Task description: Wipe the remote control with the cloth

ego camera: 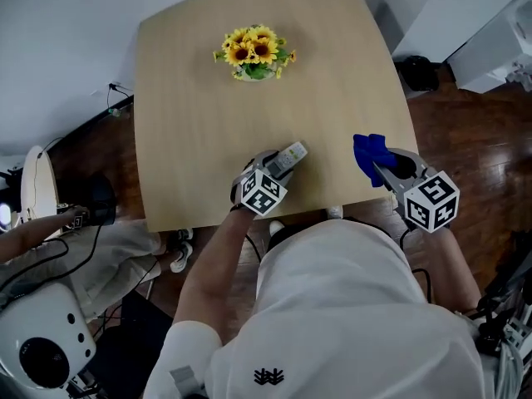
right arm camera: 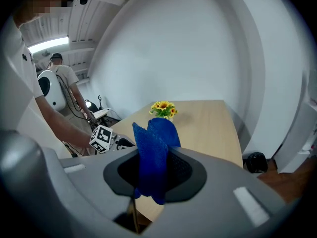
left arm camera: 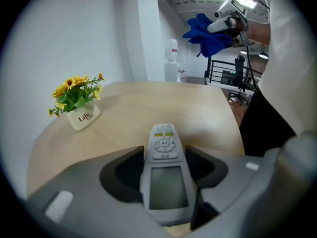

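Grey-and-black fingers (left arm camera: 124, 172) of the left gripper (left arm camera: 164, 165) are clenched on the sides of one pale grey remote control (left arm camera: 164, 144). Its display end sits between the two pads and its button end projects forward beyond them. In the head view this gripper is over the near edge of the counter (ego camera: 191, 115), a little left of centre. Whether the remote control touches the wood cannot be told.

The right gripper (right arm camera: 154, 171) has its two fingers (right arm camera: 187, 168) clamped on one blue cloth (right arm camera: 154, 143), which stands bunched above the pads and hangs a little below them. In the head view the cloth sits over the near right corner of the counter, well apart from the remote control. Each gripper carries one marker cube (ego camera: 263, 192), two in all.

On the one light wooden counter, which has rounded corners, stands one white pot of yellow flowers (ego camera: 256, 52). It is upright near the far edge, well apart from both grippers. One black bag (ego camera: 418, 73) lies on the dark wooden floor (ego camera: 465, 131) beside the counter's far right corner. One other person (right arm camera: 67, 78) stands in the background of the right gripper view.
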